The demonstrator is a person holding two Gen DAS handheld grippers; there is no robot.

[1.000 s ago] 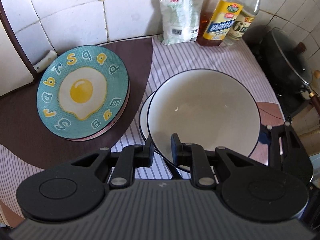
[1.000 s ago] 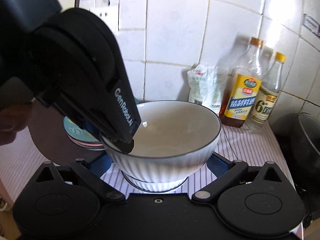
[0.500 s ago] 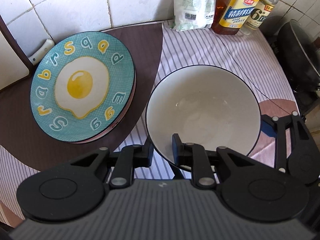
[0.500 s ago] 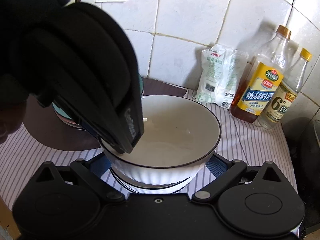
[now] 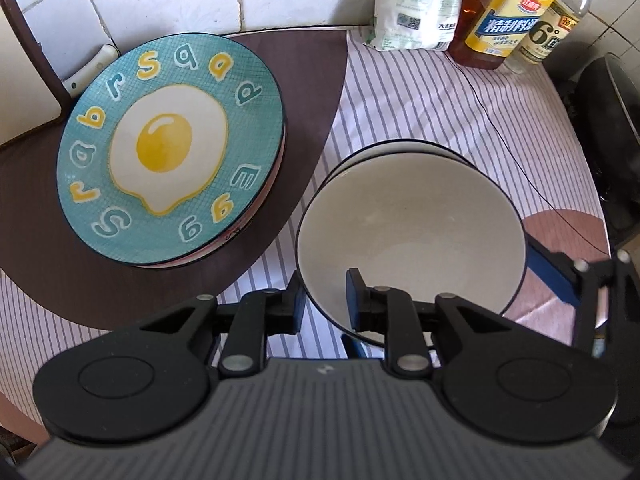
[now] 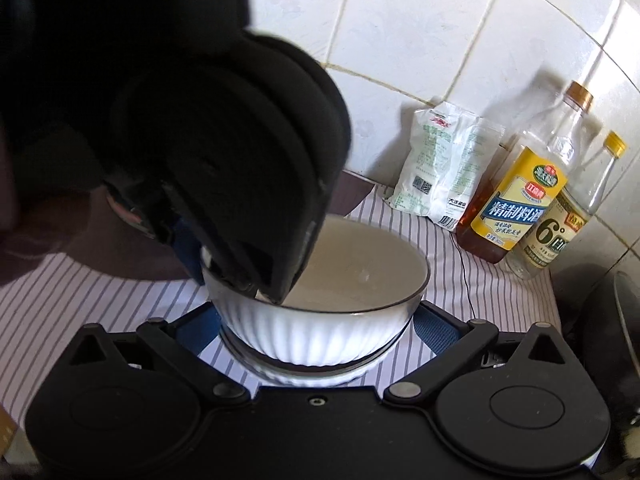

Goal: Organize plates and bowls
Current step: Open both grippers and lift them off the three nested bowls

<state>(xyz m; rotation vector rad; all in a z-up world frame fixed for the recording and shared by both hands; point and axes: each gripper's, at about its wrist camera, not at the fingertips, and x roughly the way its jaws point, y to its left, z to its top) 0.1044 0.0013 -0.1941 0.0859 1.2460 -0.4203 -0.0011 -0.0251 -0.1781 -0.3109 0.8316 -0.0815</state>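
Observation:
A white ribbed bowl with a dark rim [image 5: 412,236] [image 6: 320,320] is held over a second white bowl [image 5: 400,149] [image 6: 308,376] on the striped cloth. My left gripper [image 5: 325,300] is shut on the upper bowl's near rim, one finger inside and one outside. My right gripper [image 6: 316,320] is open, its fingers spread on either side of the bowls; it shows at the right of the left wrist view [image 5: 560,280]. A teal fried-egg plate [image 5: 168,148] tops a plate stack on the brown mat to the left.
A white bag [image 5: 416,4] [image 6: 444,168], an oil bottle [image 5: 508,16] [image 6: 520,184] and a vinegar bottle [image 5: 548,32] [image 6: 568,220] stand by the tiled wall. A dark wok with a lid [image 5: 612,120] is at the right. A thin black cable [image 5: 504,128] crosses the cloth.
My left gripper has lowered the held bowl towards the bowl underneath, and the gap between them has closed. The right gripper has stayed spread around them.

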